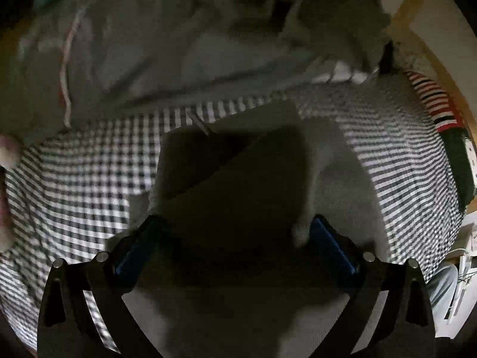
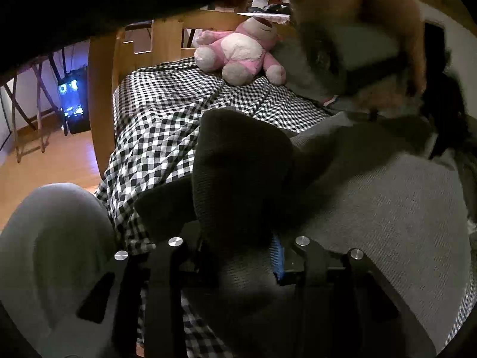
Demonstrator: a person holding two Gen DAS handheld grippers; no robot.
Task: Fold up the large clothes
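Grey garment (image 2: 387, 208) sprawls on the checked bed (image 2: 155, 125); right tongs (image 2: 238, 256) grasp its fold at 6 o'clock, left tongs (image 1: 235, 235) released.

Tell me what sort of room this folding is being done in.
Most likely a bedroom: the grey garment lies on a bed with a checked sheet and a wooden bed frame, and a pink plush toy sits at the far end.
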